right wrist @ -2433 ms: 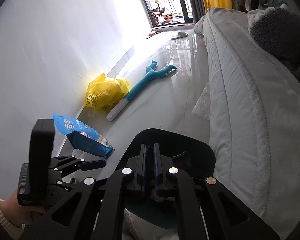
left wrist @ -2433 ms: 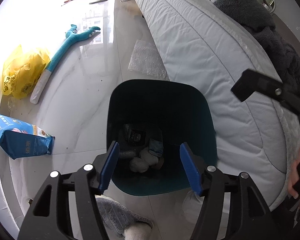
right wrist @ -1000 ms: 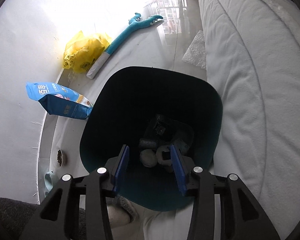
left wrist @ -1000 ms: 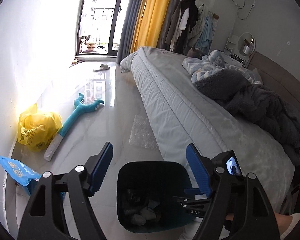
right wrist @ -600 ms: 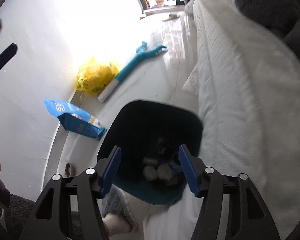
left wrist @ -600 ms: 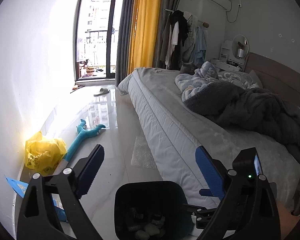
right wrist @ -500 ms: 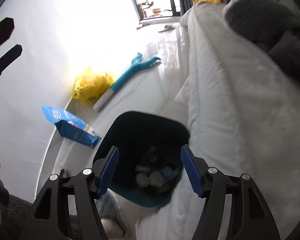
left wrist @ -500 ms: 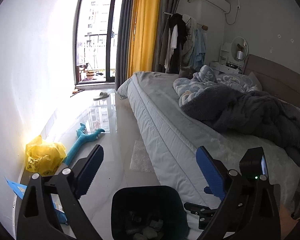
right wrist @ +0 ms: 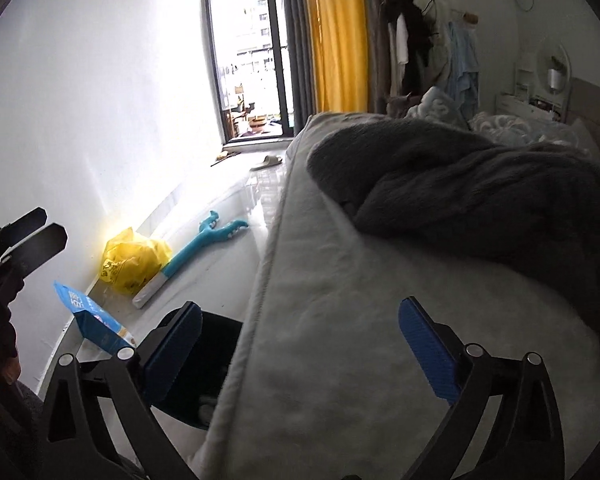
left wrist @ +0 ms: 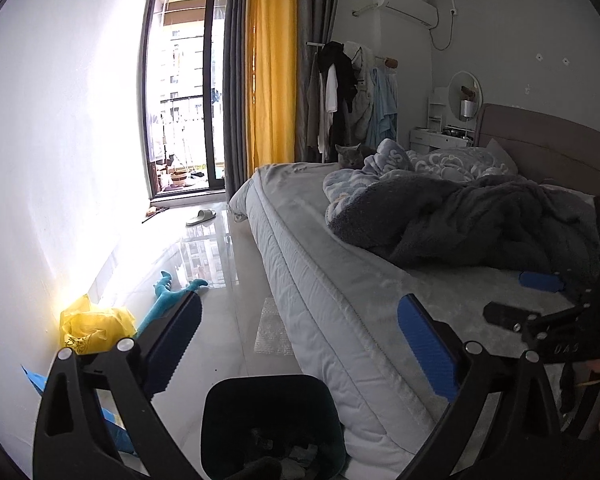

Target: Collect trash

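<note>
A dark teal trash bin (left wrist: 272,420) stands on the floor beside the bed, with some trash showing inside it; it also shows in the right wrist view (right wrist: 208,368), partly behind the mattress edge. My left gripper (left wrist: 296,344) is wide open and empty, raised above the bin. My right gripper (right wrist: 300,348) is wide open and empty over the edge of the bed (right wrist: 340,320). On the floor lie a sheet of bubble wrap (left wrist: 272,330), a yellow plastic bag (left wrist: 94,326) (right wrist: 134,264) and a blue packet (right wrist: 90,324).
A teal long-handled brush (right wrist: 198,246) lies on the glossy floor near the wall. A grey blanket (left wrist: 460,220) is heaped on the bed, and a grey cat (left wrist: 350,156) sits at its far end. A slipper (left wrist: 201,216) lies by the balcony door.
Both grippers have lifted away from the bin and tilted up toward the room. The right gripper, shut at first, has opened wide and moved right over the bed.
</note>
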`<state>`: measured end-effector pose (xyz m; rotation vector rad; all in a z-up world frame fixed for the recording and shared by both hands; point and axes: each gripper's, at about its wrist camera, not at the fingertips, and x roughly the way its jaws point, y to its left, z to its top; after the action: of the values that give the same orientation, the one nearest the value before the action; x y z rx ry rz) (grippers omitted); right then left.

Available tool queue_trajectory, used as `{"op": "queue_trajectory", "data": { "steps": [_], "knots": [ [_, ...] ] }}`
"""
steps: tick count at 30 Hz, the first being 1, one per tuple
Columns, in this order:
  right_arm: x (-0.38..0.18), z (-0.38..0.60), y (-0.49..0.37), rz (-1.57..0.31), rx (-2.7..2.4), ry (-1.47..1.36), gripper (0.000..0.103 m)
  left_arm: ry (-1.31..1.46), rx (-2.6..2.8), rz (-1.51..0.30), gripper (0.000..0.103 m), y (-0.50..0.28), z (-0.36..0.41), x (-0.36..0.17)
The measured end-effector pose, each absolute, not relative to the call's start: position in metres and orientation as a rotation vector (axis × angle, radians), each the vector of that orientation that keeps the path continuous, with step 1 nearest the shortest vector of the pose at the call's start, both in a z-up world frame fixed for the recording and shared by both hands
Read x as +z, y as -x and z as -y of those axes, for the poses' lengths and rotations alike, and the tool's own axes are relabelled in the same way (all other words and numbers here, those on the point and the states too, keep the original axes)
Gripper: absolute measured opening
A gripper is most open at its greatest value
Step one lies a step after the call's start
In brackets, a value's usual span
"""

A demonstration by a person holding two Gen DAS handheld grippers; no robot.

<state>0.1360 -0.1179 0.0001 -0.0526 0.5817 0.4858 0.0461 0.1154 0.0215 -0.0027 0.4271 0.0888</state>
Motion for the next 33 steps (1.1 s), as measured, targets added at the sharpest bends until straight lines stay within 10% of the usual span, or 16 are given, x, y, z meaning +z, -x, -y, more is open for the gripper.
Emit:
{"op": "queue_trajectory", "data": {
  "steps": [33],
  "knots": [
    [0.034,0.294,0.029,-0.404,0.356,-0.117,0.1,-0.069,0.097,-0.436,0.1,0.059,-0.054,0.006]
  ]
}}
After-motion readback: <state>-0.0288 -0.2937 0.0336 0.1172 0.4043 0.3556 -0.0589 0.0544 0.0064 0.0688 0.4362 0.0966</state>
